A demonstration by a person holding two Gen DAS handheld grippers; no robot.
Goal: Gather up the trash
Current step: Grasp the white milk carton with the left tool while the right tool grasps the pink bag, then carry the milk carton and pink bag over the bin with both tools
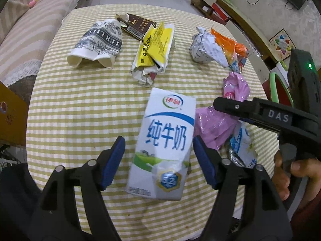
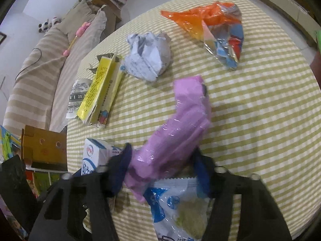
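A white and blue milk carton (image 1: 164,146) lies on the checked tablecloth (image 1: 80,104). My left gripper (image 1: 158,160) is open, with its blue pads on either side of the carton's lower half. My right gripper (image 2: 162,170) has its pads around a pink plastic wrapper (image 2: 180,128); the wrapper looks blurred, and the pads seem to touch it. The carton's end shows in the right wrist view (image 2: 94,156). The right gripper also shows in the left wrist view (image 1: 260,114), above the pink wrapper (image 1: 214,126).
More trash lies on the table: a crushed paper cup (image 1: 98,44), a yellow box (image 1: 154,48), a brown box (image 1: 136,26), crumpled paper (image 2: 148,58), an orange wrapper (image 2: 216,30), a blue and white packet (image 2: 180,204). A sofa (image 1: 26,30) stands left.
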